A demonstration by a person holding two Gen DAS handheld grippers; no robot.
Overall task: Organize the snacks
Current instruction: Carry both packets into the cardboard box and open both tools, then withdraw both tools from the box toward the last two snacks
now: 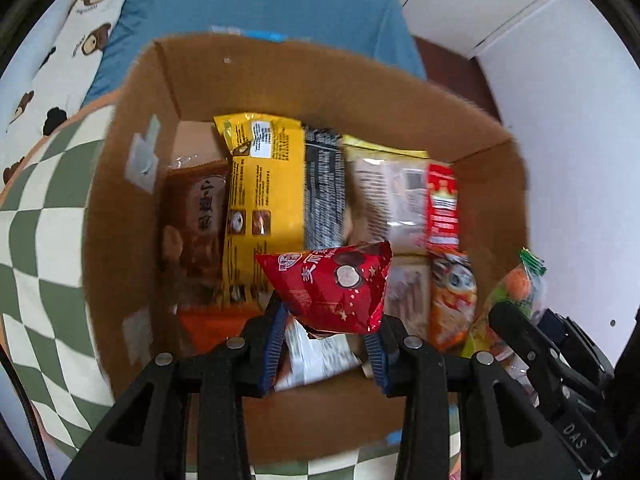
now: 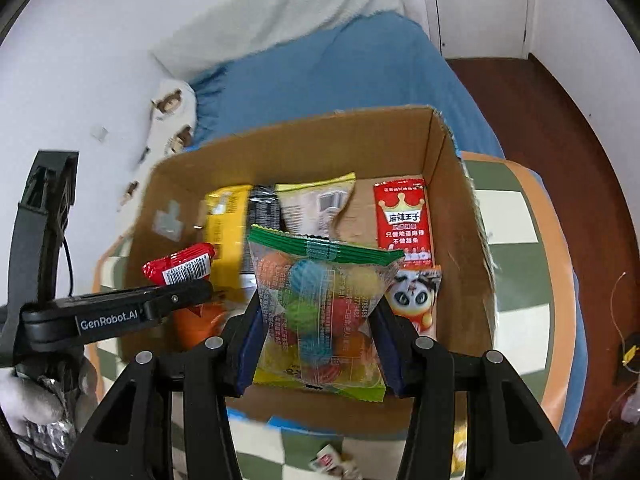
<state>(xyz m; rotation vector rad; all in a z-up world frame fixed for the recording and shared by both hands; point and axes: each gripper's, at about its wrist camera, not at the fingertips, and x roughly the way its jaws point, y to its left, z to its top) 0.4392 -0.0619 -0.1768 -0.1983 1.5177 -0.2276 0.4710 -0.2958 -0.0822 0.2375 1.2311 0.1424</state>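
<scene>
**Both hand-held grippers carry snack packets over the cardboard box**

Left wrist view: the left hand-held gripper (image 1: 330, 328) clamps a small red packet (image 1: 330, 290) between its blue pads (image 1: 276, 344). The packet hangs above the open cardboard box (image 1: 120, 208), its long axis running across the view from left to right, printed face toward the camera. Below it in the box, a brown packet (image 1: 196, 220), a yellow packet (image 1: 264, 192) and a black-and-white packet (image 1: 324, 192) lie side by side, their long axes running away from the camera. The box sits on a green-and-white checked cloth (image 1: 36, 248) covering the tabletop.

Right wrist view: the right hand-held gripper (image 2: 318, 344) grips a clear bag of coloured balls (image 2: 320, 312) at its lower sides. The bag stands upright over the box's near wall, long axis pointing away from the camera, its green sealed edge (image 2: 324, 246) farthest. A red crown packet (image 2: 404, 220) lies near the box's right wall, with a panda packet (image 2: 414, 300) just before it.
</scene>
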